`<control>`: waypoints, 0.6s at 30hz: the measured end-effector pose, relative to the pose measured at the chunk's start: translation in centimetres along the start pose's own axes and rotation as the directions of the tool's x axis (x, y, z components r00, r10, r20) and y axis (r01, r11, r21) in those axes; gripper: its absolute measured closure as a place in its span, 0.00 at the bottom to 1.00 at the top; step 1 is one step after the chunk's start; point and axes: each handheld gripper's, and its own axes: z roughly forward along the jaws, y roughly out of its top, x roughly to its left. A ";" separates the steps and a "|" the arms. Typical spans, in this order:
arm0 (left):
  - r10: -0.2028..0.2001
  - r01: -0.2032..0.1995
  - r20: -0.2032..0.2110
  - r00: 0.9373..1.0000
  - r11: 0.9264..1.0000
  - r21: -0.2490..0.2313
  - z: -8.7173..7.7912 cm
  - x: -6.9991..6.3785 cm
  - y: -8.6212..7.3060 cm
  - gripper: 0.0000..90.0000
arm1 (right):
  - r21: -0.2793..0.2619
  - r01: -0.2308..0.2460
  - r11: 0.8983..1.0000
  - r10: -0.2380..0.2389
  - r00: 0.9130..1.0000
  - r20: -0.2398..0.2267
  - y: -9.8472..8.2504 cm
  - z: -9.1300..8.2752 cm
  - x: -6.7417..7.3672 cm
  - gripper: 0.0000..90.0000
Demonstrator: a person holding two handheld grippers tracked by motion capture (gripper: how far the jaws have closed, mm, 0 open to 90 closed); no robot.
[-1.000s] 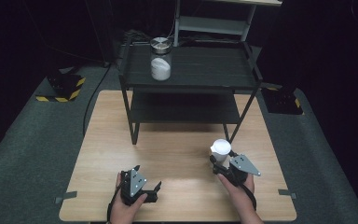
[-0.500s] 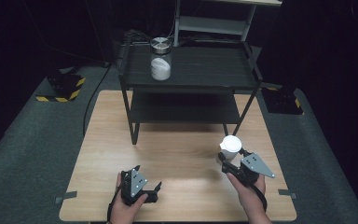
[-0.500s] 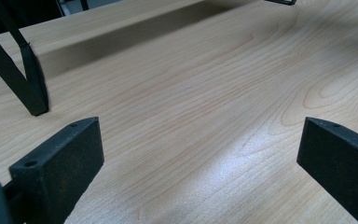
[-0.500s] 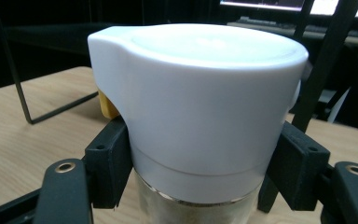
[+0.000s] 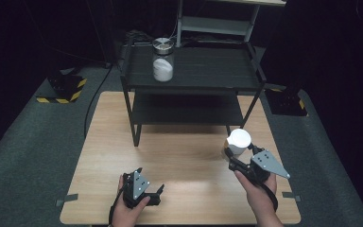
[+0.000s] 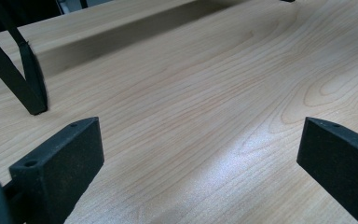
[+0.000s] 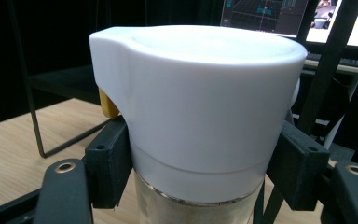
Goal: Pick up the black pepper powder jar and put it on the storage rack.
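The right gripper is pinching the white-capped jar and is now holding it higher above the table than a second ago, probably carrying it toward the shelf, while the left gripper is resting with jaws spread.

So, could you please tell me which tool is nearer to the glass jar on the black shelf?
Right. The right tool, shut on a white-capped container, sits forward near the shelf; the left tool rests open farther back from the glass jar.
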 end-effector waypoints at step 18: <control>0.006 -0.006 0.003 1.000 1.000 -0.001 0.0 0.0 0.0 0.01 | -0.043 0.010 0.999 -0.010 1.000 -0.008 4.7 0.4 0.3 0.34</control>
